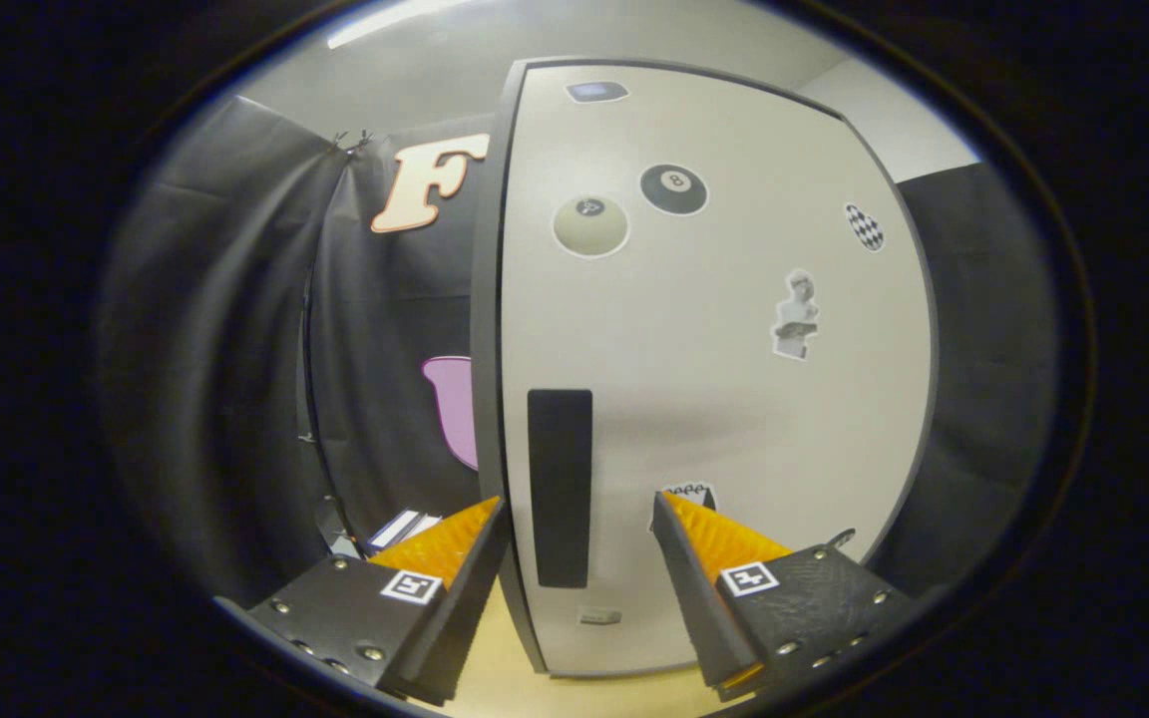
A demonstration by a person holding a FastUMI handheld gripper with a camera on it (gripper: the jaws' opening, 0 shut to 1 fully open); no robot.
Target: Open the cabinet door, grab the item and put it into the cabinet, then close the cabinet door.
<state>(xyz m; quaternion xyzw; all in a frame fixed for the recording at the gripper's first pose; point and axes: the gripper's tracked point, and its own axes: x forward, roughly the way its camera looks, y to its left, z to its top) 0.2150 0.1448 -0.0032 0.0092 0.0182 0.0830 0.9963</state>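
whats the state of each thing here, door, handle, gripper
cabinet door: looks shut, upright, stickers on its face
handle: dark vertical bar near the door's left edge, not gripped, between the fingers and just ahead of them
gripper: open, fingers spread either side of the handle, holding nothing

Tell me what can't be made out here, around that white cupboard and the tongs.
- Inside of the cabinet: hidden in the gripper view by its closed white door.
- The item to store: not identifiable; something striped beside the left finger is mostly covered by it.
- Small label below the dark handle: too small to read.
- Sticker near the right finger: partly covered by it.
- Tongs: open, straddling the handle, nothing gripped.
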